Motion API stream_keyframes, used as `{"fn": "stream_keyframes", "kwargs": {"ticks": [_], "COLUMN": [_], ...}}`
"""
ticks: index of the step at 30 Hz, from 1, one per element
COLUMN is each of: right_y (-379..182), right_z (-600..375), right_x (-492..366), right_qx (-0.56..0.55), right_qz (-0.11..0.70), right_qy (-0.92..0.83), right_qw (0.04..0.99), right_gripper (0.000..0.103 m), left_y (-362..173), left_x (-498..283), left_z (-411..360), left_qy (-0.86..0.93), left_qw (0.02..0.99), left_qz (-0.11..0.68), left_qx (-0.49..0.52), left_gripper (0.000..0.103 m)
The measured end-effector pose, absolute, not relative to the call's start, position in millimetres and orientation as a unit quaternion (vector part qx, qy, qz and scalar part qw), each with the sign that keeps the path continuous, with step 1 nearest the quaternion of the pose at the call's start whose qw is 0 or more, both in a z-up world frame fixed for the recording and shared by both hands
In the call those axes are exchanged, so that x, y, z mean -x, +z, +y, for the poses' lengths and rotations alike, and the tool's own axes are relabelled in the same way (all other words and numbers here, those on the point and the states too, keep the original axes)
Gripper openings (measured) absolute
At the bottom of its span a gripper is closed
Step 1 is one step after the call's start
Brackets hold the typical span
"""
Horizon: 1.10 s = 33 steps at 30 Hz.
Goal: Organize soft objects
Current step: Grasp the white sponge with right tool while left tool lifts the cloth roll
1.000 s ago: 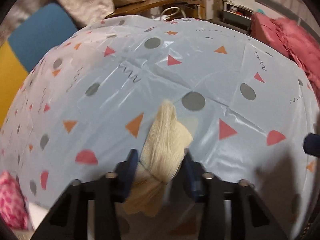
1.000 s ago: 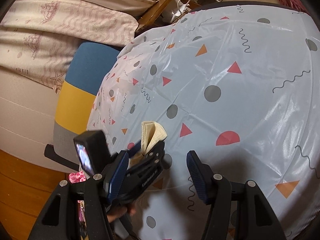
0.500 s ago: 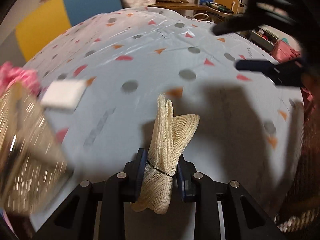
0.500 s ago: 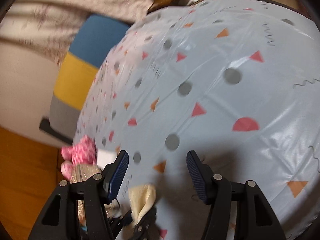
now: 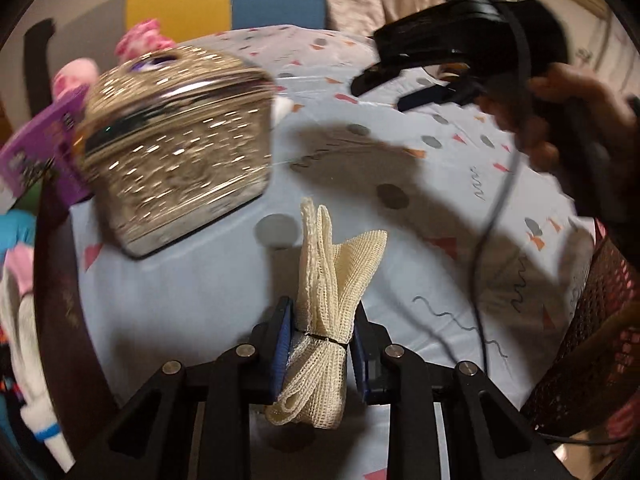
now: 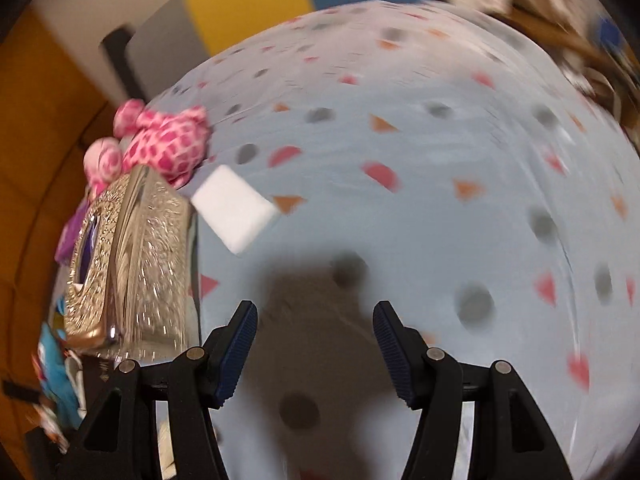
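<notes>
Change: since a second ago we carry the mesh roll point(image 5: 328, 300) from the bare middle of the cloth point(image 5: 400, 288) to just beside the tin point(image 5: 176, 152), and both our views now take in the tin, which neither showed then.
Left claw point(image 5: 320, 344): clamped on the mesh roll, its blue pads pressing both sides at the black band; the roll's frayed top fans out above the pads, its looped end hangs below them.
Mesh roll: cream netting, upright in our grip, above the cloth and just right of the tin in the left view; we cannot tell whether it touches the cloth.
Right claw point(image 6: 314, 354): jaws apart with nothing between them, over a shadowed patch of cloth right of the tin; in the left view it appears blurred, beyond the tin to the right, held by a hand point(image 5: 560, 116).
Tin: shiny embossed metal, resting on the cloth at its edge; blurred in both views.
Pink toy point(image 6: 164, 144): spotted plush, just behind the tin, touching its far end in the right view.
White pad point(image 6: 234, 208): flat rectangle on the cloth, just beside the tin's far corner, near the pink toy.
Purple item point(image 5: 40, 148): tilted against the tin's outer side; too blurred for us to identify.
Basket point(image 5: 592, 344): dark mesh wall, well apart from the tin, at the cloth's opposite edge.
</notes>
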State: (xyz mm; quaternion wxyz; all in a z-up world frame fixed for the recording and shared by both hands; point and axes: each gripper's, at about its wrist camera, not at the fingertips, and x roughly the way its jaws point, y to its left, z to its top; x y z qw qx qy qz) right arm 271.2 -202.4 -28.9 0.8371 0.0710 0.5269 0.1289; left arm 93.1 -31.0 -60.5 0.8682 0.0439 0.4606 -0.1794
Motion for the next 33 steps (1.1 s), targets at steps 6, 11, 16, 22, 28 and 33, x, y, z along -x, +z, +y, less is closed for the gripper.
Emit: {"fn": "stream_keyframes", "kwargs": {"ticks": [6, 11, 16, 22, 28, 33], "right_y": [-40.9, -55.3, -63.4, -70.0, -76.6, -73.7], "right_z": [-145.9, -113.6, -98.4, -84.6, -89.1, -117.9], "right_x": [-321.3, -340.3, -351.2, -361.6, -358.6, -358.0], "right_qx": [0.036, 0.137, 0.181, 0.2, 0.207, 0.136], "right_qz": [0.519, 0.512, 0.508, 0.511, 0.514, 0.531], "right_qy": [0.194, 0.231, 0.261, 0.283, 0.283, 0.263], "right_qw": [0.831, 0.816, 0.801, 0.787, 0.783, 0.794], "right_gripper": [0.061, 0.061, 0.061, 0.06, 0.026, 0.019], "left_y": [-62.2, -65.1, -67.6, -71.3, -70.9, -69.5], "left_x": [-92.6, -94.2, -95.8, -95.7, -95.4, -92.5], "left_z": [-16.0, -6.9, -1.1, -1.6, -11.7, -14.5], "left_qy": [-0.179, -0.187, -0.189, -0.188, -0.184, -0.181], "left_qw": [0.87, 0.869, 0.867, 0.868, 0.87, 0.87], "left_qz": [0.459, 0.459, 0.46, 0.46, 0.458, 0.458], "left_qx": [-0.008, 0.013, 0.026, 0.025, 0.02, 0.018], "left_gripper": [0.027, 0.027, 0.027, 0.028, 0.028, 0.028]}}
